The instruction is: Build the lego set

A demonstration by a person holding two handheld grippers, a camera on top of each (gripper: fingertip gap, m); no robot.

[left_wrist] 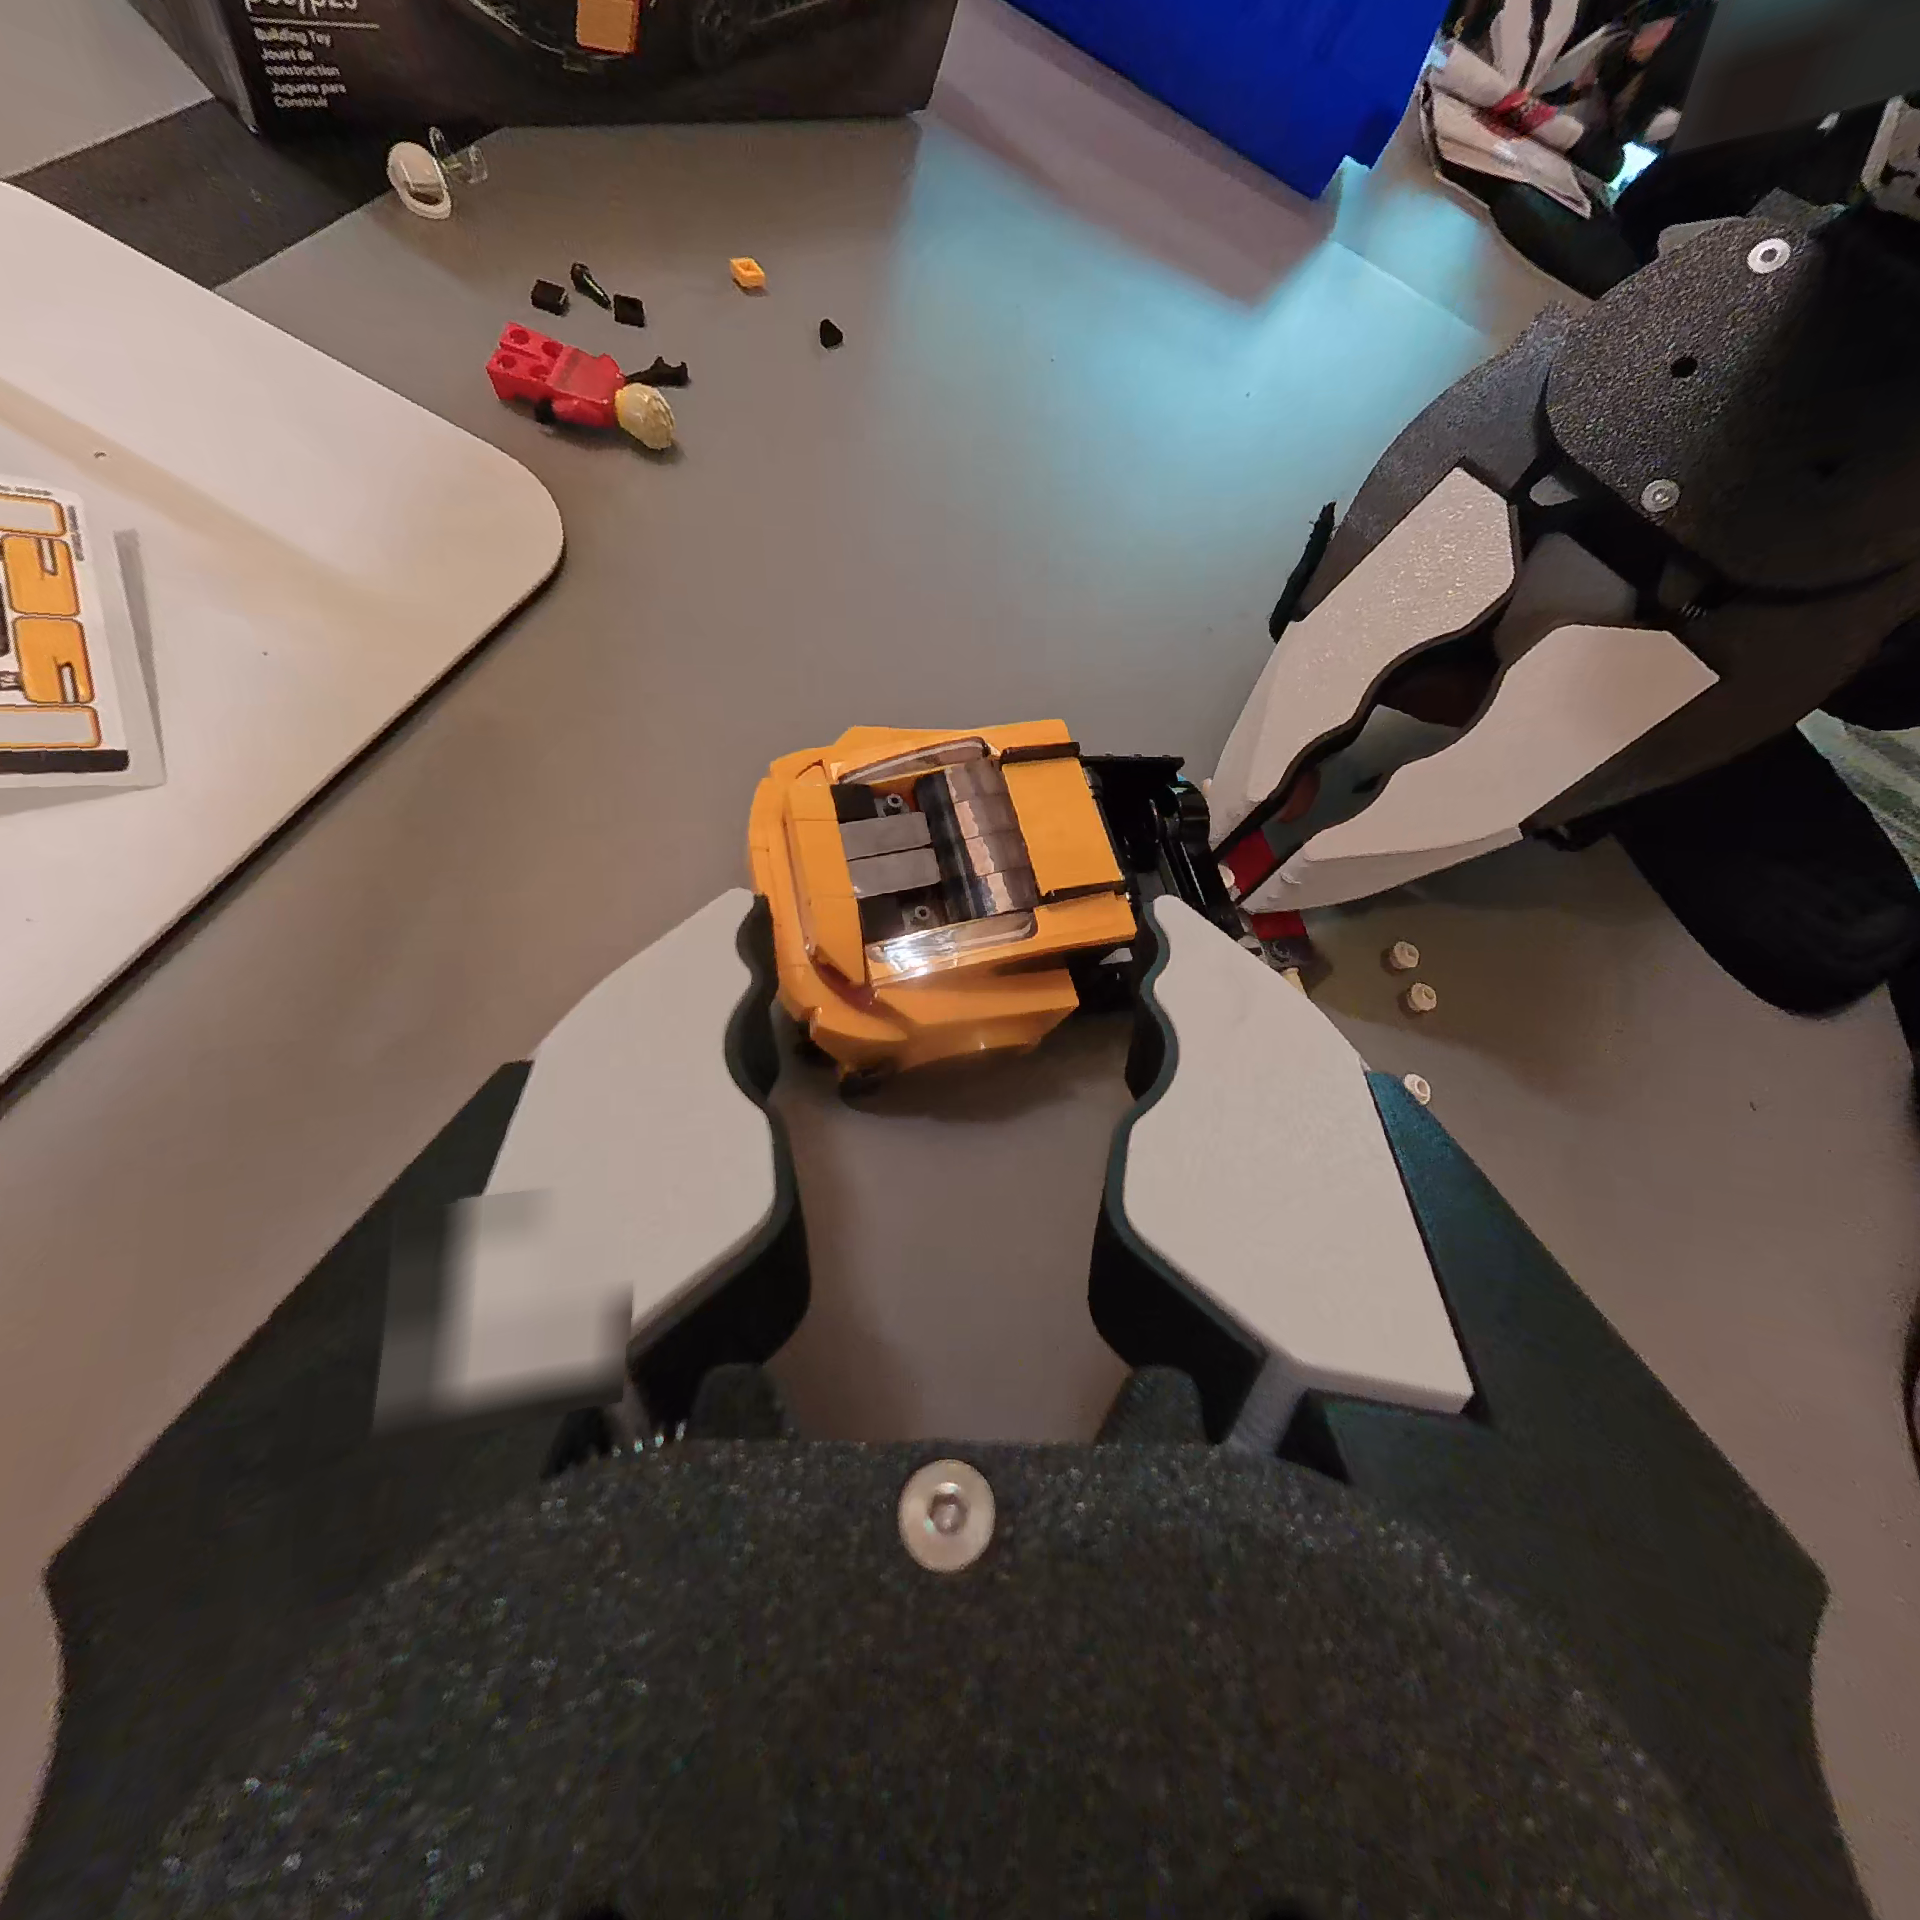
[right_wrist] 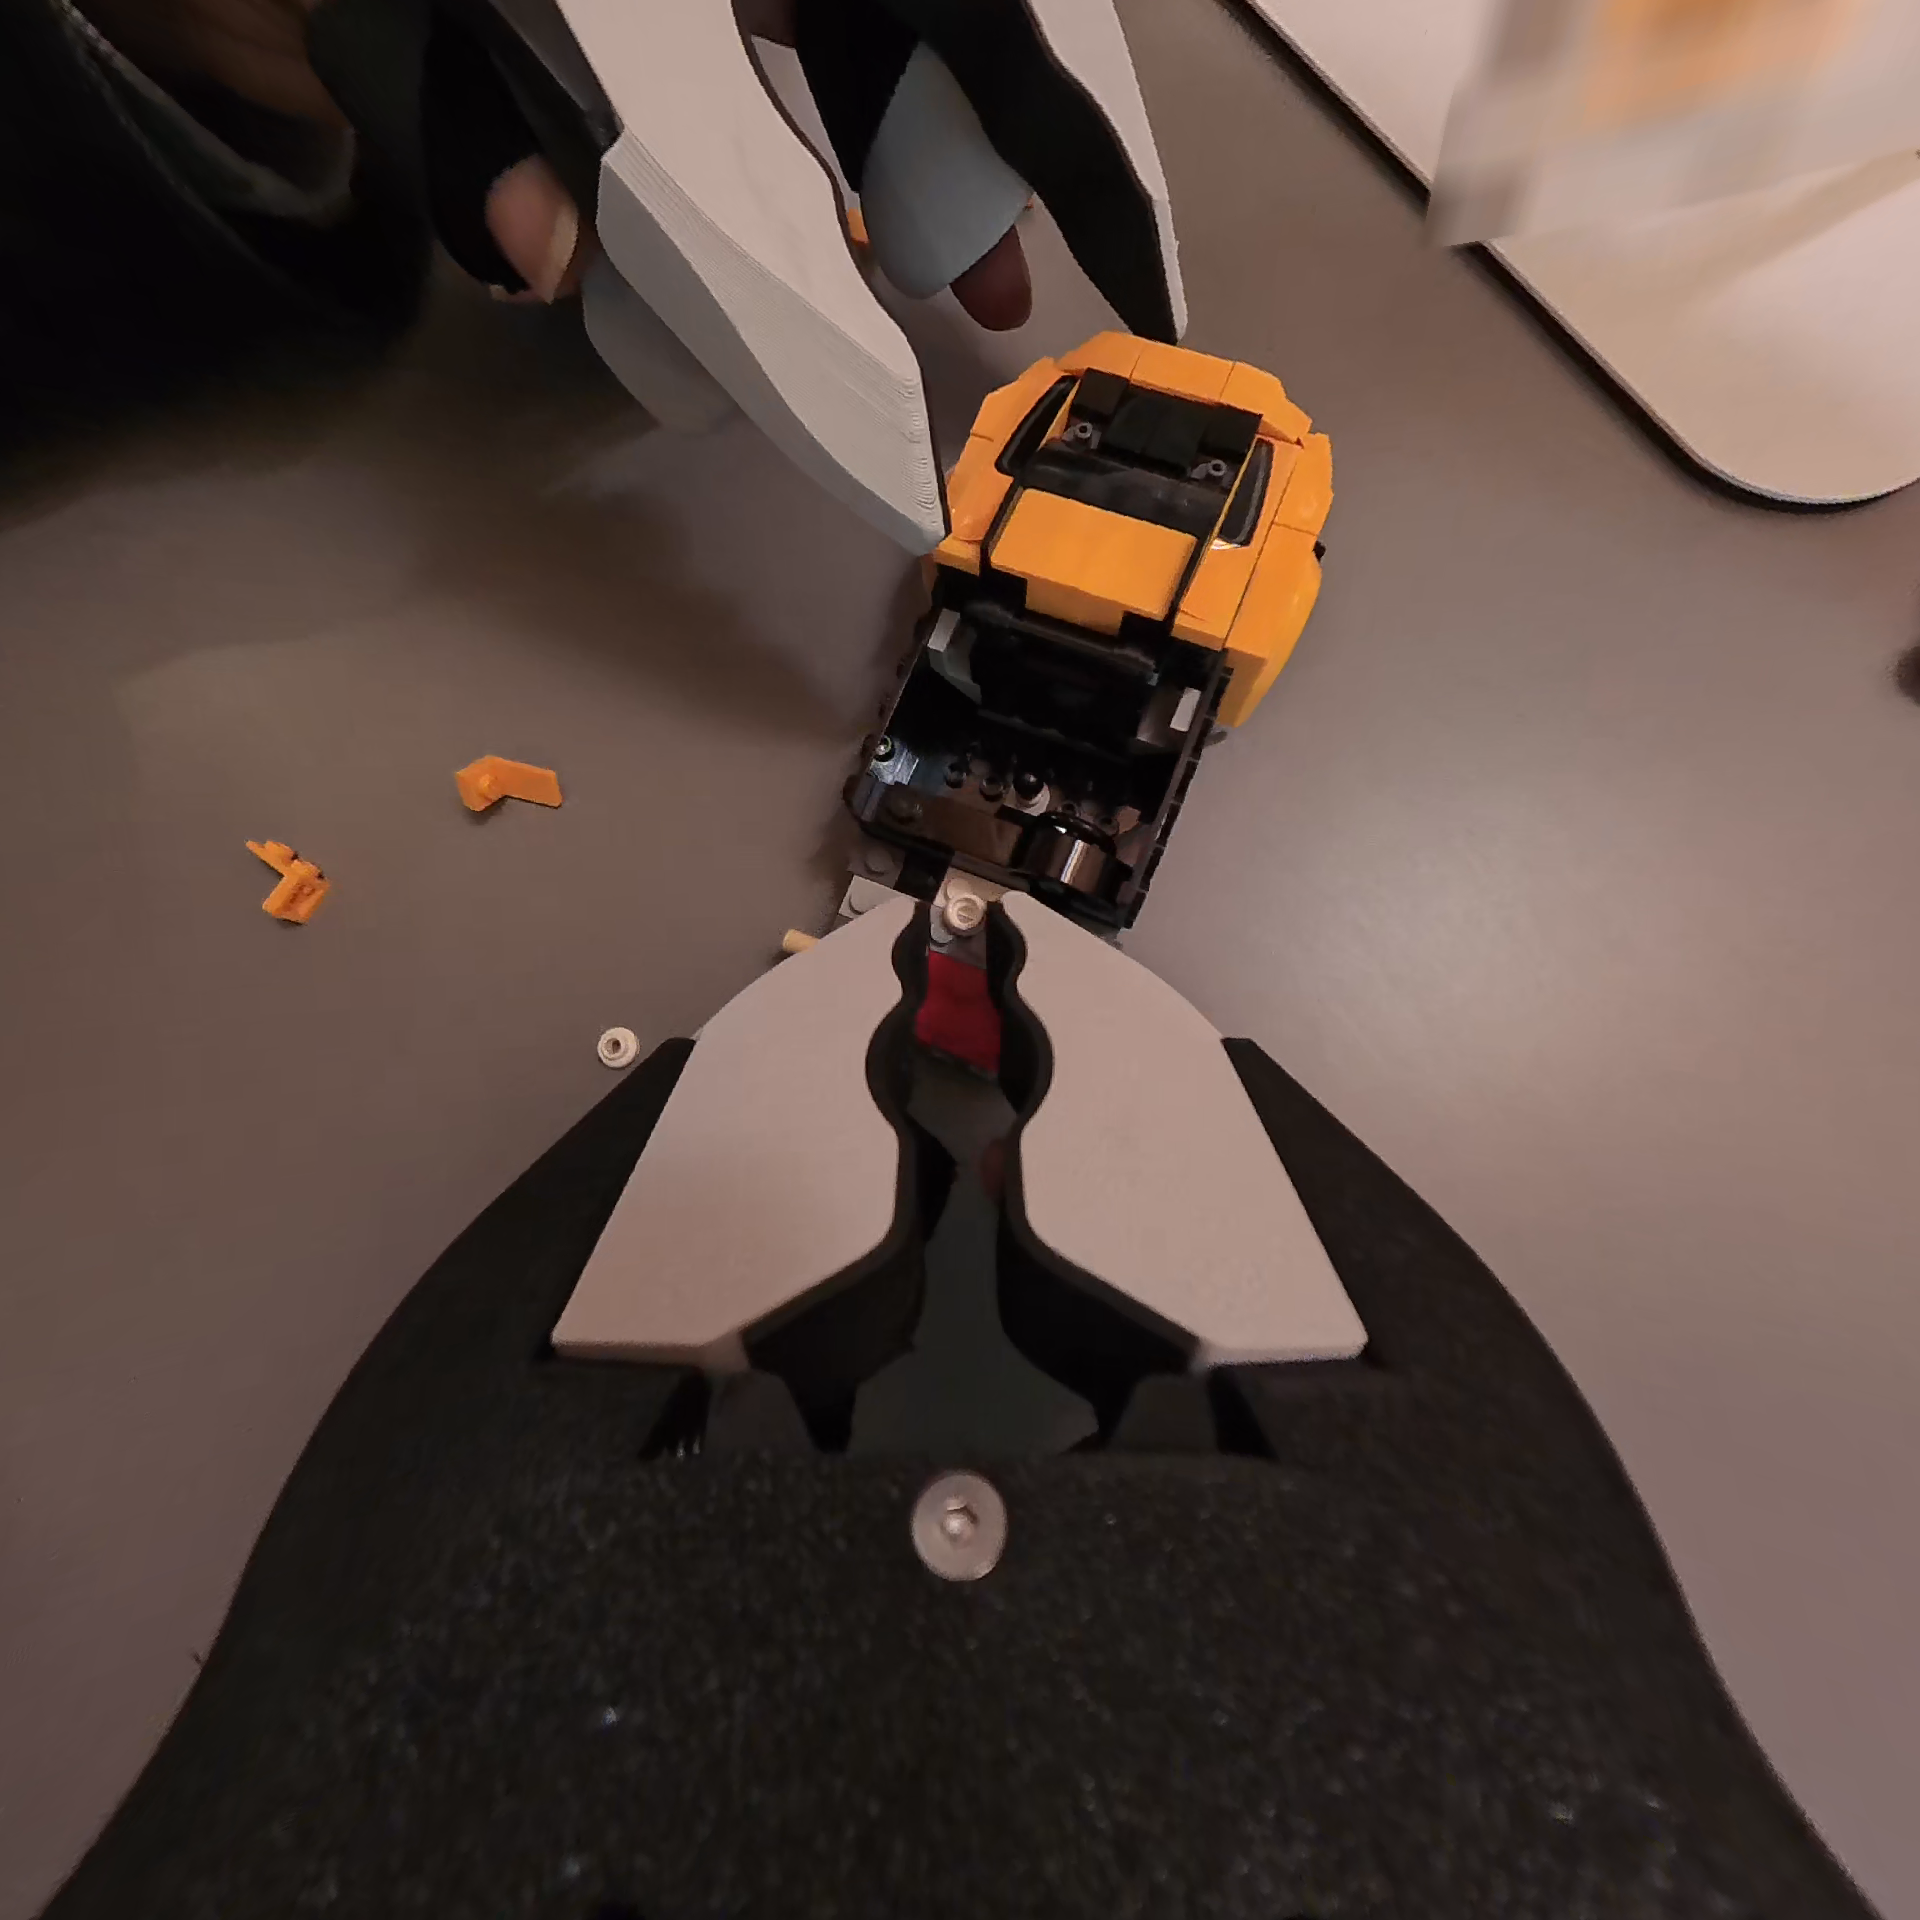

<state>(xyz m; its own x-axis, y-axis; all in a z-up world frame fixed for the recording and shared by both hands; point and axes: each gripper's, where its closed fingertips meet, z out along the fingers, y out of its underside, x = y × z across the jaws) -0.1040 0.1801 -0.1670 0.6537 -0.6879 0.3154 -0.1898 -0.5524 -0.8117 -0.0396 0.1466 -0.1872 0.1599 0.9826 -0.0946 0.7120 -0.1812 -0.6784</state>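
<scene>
An orange brick car (left_wrist: 935,935) with an open black rear end (right_wrist: 1039,769) stands on the grey table (left_wrist: 935,520). My left gripper (left_wrist: 956,914) spans it lengthwise, one pad against its orange nose and the other against its black rear. In the right wrist view its fingers (right_wrist: 790,312) touch the car (right_wrist: 1122,520) at both ends. My right gripper (right_wrist: 961,914) is shut on a small red and grey brick piece (right_wrist: 956,1003) with a white round stud, right at the car's rear. This gripper also shows in the left wrist view (left_wrist: 1247,862).
A white board (left_wrist: 312,468) with a sticker sheet (left_wrist: 62,623) lies at the left. A dark box (left_wrist: 582,62) and a blue box (left_wrist: 1226,62) stand at the back. Near them lie a red figure (left_wrist: 582,384) and black bits (left_wrist: 592,296). Orange bits (right_wrist: 509,781) and white studs (left_wrist: 1413,977) lie near the car.
</scene>
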